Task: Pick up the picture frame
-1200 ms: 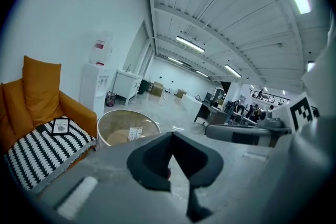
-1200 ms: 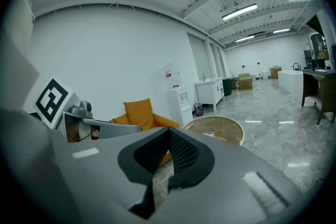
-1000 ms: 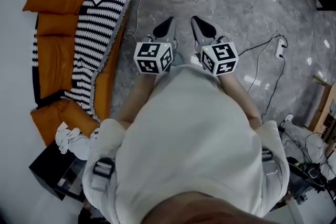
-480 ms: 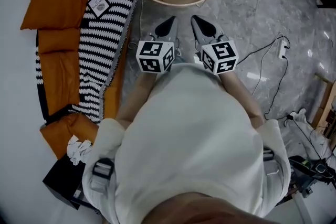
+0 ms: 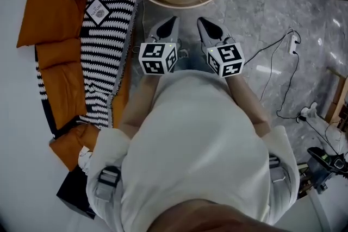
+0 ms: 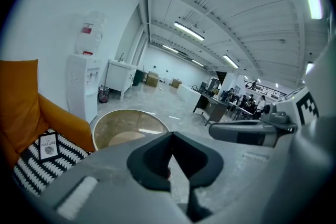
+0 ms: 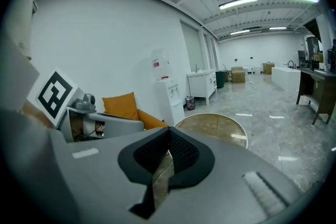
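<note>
Dressed in a pale, off-white top (image 5: pixel 196 133) with long sleeves (image 5: pixel 111 146), each upper arm banded by what looks like a grey buckled strap (image 5: pixel 107 176). Grey-bodied left gripper (image 5: pixel 173 21) and right gripper (image 5: pixel 200 21), tapering to dark pointed jaws lined with black textured pads (image 7: pixel 182 151), each topped by a white cube (image 5: pixel 158 58) printed with black square markers.

The grey marble floor (image 5: pixel 255 19) carries an orange sofa (image 5: pixel 51 19), a round glass table (image 5: pixel 179 5) and a power strip (image 5: pixel 294 41).
</note>
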`<state>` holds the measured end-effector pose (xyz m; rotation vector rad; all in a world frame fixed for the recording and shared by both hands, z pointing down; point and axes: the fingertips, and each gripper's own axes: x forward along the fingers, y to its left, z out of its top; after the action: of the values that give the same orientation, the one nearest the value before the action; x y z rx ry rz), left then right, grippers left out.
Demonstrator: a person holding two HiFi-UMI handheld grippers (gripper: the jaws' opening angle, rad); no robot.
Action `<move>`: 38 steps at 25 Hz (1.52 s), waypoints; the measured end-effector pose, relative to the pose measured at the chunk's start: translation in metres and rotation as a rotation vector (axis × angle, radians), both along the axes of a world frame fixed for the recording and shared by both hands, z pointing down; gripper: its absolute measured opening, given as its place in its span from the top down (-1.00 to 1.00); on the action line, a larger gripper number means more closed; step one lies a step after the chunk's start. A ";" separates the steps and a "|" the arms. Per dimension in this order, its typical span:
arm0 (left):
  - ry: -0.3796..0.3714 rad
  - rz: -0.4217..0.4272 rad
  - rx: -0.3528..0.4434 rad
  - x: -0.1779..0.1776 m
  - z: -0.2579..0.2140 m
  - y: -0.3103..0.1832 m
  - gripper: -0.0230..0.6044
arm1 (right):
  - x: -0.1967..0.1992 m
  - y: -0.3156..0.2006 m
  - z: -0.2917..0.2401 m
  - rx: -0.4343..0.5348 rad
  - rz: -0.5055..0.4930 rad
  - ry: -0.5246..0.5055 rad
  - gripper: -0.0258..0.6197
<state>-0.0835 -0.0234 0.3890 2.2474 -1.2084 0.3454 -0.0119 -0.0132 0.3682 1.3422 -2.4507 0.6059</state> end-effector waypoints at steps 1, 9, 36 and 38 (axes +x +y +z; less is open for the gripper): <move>0.001 -0.003 -0.008 0.000 0.004 -0.004 0.93 | 0.002 -0.004 0.004 -0.007 0.003 0.003 0.92; -0.012 -0.030 -0.065 0.008 0.048 -0.045 0.93 | 0.013 -0.056 0.042 -0.048 -0.036 0.037 0.92; -0.137 -0.033 -0.314 0.038 0.279 -0.153 0.43 | 0.043 -0.180 0.272 -0.289 -0.159 0.128 0.58; -0.148 -0.019 -0.328 0.041 0.294 -0.157 0.32 | 0.043 -0.182 0.290 -0.304 -0.178 0.146 0.50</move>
<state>-0.0425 -0.1801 0.6830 1.9538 -1.1510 0.6616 0.0310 -0.1956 0.6584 1.0024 -2.2223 0.7691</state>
